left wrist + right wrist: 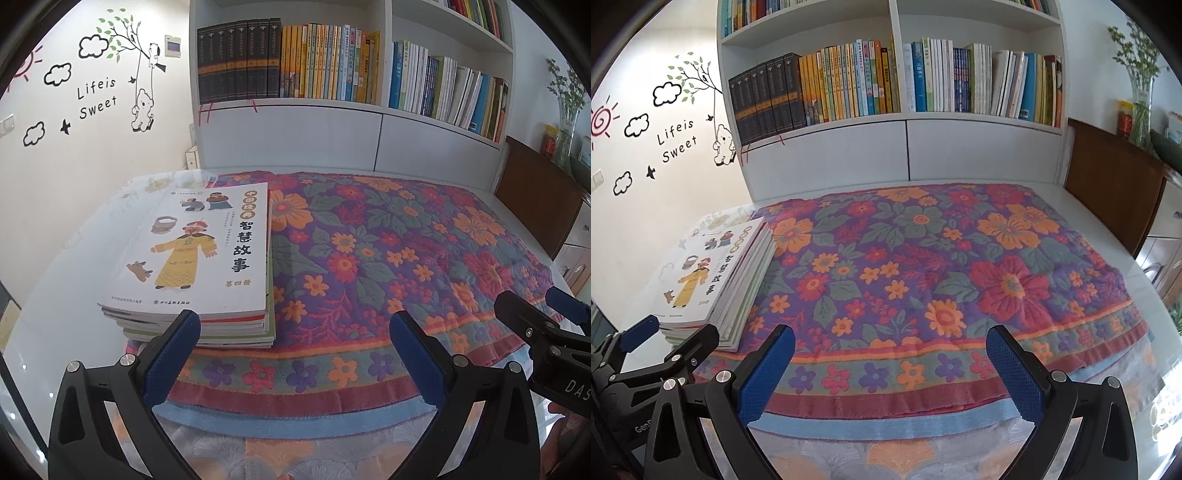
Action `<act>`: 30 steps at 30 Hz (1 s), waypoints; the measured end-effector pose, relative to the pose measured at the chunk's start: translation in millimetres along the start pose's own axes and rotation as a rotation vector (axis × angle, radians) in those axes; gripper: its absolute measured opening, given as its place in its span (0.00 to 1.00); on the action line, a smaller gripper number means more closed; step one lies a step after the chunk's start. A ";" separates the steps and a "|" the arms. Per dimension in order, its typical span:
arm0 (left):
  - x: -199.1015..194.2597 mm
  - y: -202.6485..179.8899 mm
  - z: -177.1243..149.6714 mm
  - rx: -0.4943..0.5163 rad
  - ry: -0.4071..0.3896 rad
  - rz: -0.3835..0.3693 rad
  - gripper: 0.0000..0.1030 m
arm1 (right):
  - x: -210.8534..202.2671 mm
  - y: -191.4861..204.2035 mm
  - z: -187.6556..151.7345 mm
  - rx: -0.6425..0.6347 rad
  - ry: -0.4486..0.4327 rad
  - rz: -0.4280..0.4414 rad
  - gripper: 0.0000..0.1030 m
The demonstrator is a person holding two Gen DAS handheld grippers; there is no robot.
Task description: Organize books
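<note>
The books [207, 254] sit in one neat pile on the flowery cloth [388, 251]; the tidying looks done. The left gripper [295, 328] and right gripper [890, 343] are both wide apart, holding nothing

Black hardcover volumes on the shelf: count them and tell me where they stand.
7. The black volumes stand upright side by side at the left end of the lower shelf, left of the yellow books. The right wrist view shows fewer; the shelf's side panel hides some.
</note>
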State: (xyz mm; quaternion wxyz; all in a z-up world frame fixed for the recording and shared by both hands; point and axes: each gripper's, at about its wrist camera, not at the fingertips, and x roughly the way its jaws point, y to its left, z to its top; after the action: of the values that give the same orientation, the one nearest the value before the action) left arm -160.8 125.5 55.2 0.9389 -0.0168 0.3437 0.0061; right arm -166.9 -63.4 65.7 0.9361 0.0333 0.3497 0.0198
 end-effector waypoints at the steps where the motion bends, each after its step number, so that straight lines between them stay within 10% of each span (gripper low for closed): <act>1: 0.3 0.0 -0.2 0.000 0.002 0.000 0.99 | 0.6 0.3 -0.1 0.000 0.002 0.002 1.00; 30: 6.6 -1.0 -3.1 0.010 0.021 -0.014 0.99 | 5.8 6.6 -3.4 -0.024 0.020 0.014 1.00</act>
State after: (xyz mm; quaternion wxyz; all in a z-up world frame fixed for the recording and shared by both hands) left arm -157.8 124.4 48.7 0.9352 -0.0147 0.3537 -0.0022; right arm -164.9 -56.4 59.8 0.9327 0.0241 0.3584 0.0308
